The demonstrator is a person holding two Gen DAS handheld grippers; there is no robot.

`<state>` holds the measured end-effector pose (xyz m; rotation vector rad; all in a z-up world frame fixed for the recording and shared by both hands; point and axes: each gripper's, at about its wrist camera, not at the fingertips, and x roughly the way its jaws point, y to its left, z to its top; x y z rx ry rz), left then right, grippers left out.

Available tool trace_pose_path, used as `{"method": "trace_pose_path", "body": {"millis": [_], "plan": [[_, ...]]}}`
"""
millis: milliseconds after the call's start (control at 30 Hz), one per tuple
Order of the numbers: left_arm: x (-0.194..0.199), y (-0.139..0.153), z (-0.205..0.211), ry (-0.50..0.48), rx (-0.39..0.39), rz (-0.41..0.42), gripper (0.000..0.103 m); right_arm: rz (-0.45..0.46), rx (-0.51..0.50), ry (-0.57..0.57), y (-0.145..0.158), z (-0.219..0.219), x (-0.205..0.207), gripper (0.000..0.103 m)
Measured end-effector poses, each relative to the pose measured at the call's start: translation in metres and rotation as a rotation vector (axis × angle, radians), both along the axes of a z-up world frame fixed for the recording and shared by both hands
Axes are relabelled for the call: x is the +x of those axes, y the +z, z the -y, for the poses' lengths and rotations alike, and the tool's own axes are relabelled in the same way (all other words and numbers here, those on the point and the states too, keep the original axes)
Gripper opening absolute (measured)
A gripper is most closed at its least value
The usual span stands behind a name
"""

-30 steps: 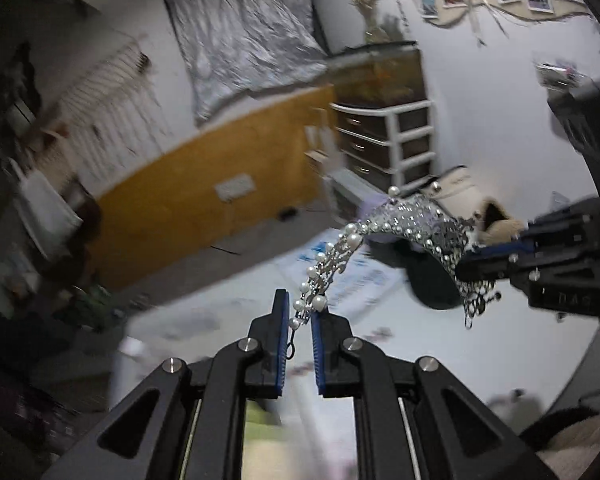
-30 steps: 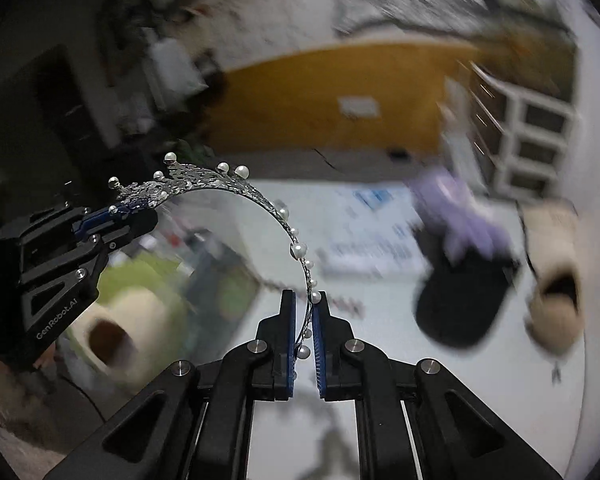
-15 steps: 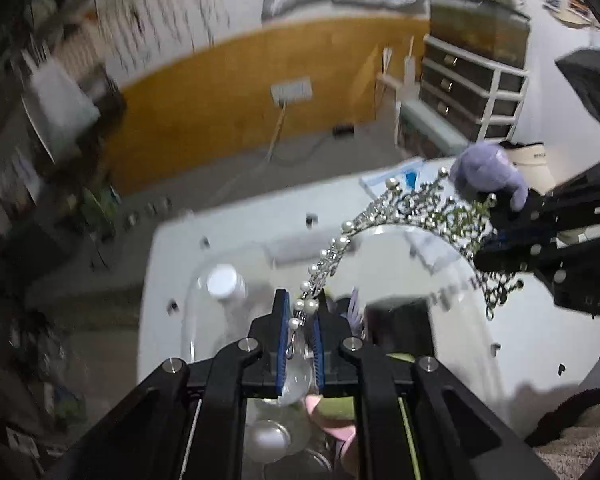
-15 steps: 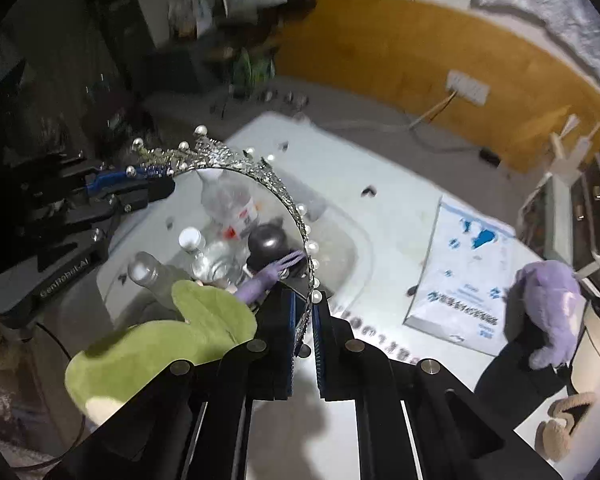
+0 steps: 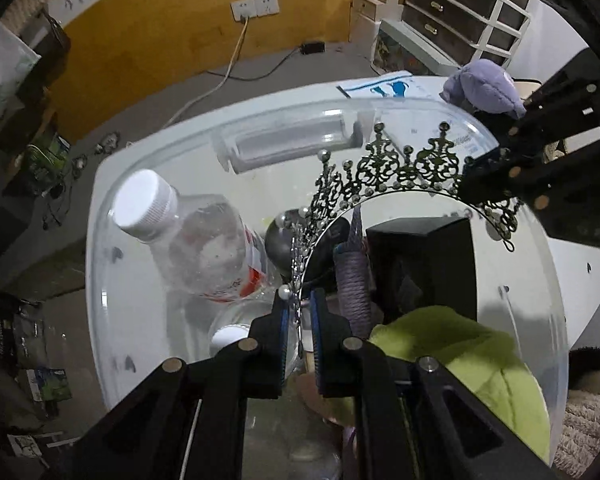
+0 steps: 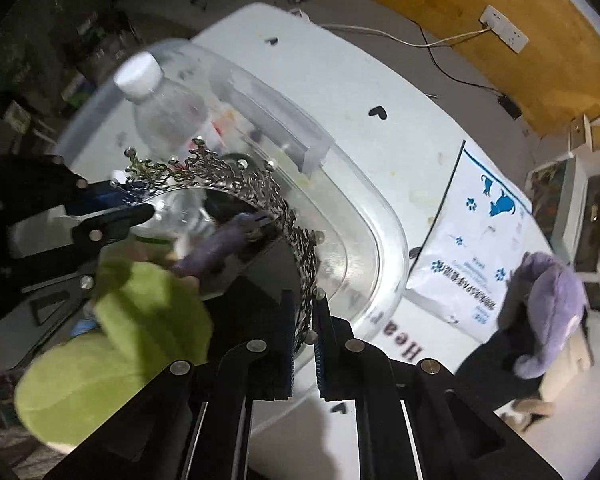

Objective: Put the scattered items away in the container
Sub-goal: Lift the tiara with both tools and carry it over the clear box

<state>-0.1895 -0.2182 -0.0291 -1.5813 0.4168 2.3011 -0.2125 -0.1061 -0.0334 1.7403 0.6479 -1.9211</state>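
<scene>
A silver tiara point(image 5: 384, 176) hung over a clear plastic container point(image 5: 284, 144) on a white surface point(image 6: 380, 80), each end clamped by 1 pair of tongs, left point(image 5: 300, 312) and right point(image 6: 304, 320). Inside the container lay a water bottle point(image 5: 196, 240), a black box point(image 5: 424, 256) and a green plush point(image 5: 460, 352); a purple plush point(image 6: 548, 304) sat outside it.

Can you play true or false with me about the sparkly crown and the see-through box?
1. Both grippers hold the tiara, one at each end. True: left gripper, right gripper.
2. The clear bin is empty. False: it already holds a water bottle and a green plush, among other things.
3. The purple plush is inside the bin. False: it sits outside, beside the white pouch.
4. The tiara hangs over the bin. True.
</scene>
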Motion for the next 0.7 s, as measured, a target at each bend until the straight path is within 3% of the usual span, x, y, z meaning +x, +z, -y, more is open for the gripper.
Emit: {"method": "trace_pose_path", "body": {"millis": [167, 200, 300, 567, 600, 633, 700], "plan": [[-0.006, -0.017, -0.003, -0.024, -0.029, 0.038, 0.011, 0.002, 0.071, 0.029, -0.011, 0.009, -0.004, 0.010], [-0.006, -0.020, -0.003, 0.061, -0.036, 0.034, 0.011, 0.011, 0.077, 0.029, -0.014, 0.009, -0.006, 0.010], [-0.009, -0.030, -0.002, 0.077, -0.026, 0.048, 0.011, 0.003, 0.081, 0.030, -0.013, 0.012, -0.008, 0.010], [-0.012, -0.034, -0.006, 0.074, -0.011, 0.033, 0.011, 0.069, -0.019, -0.074, 0.007, -0.003, -0.016, 0.013], [-0.013, -0.035, -0.006, 0.077, -0.018, 0.025, 0.011, 0.079, -0.042, -0.085, 0.010, -0.005, -0.017, 0.023], [-0.013, -0.034, -0.006, 0.085, -0.027, 0.009, 0.011, 0.082, -0.066, -0.094, 0.014, -0.006, -0.017, 0.041], [-0.015, -0.031, -0.004, 0.098, -0.033, -0.010, 0.011, 0.109, -0.133, -0.107, 0.020, -0.005, -0.018, 0.059]]}}
